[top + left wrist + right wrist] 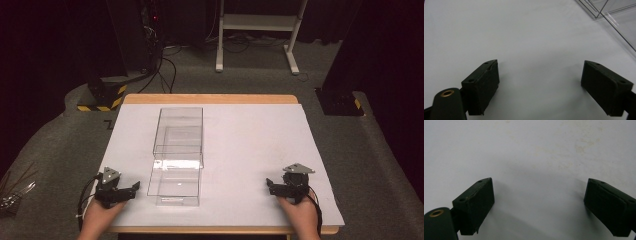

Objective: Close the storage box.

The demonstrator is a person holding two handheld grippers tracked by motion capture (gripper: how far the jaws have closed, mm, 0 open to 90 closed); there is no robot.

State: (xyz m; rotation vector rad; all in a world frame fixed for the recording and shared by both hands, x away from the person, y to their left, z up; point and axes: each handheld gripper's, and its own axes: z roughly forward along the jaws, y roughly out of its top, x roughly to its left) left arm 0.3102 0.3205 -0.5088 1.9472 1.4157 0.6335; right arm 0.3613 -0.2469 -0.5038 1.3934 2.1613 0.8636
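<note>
Clear, thin-walled, rigid plastic box [178, 152], long and open-topped, possibly two stacked or nested sections; glare makes that hard to read. It lies left of centre on the white-covered table [250, 145], running from mid-table toward the near edge. Likely light, stiff, slick, prone to crack; best pinched on a wall rim. Left gripper [131, 189], just beside its near-left corner, spread wide, empty. Right gripper [270, 185], near the near-right corner, likewise spread, empty.
</note>
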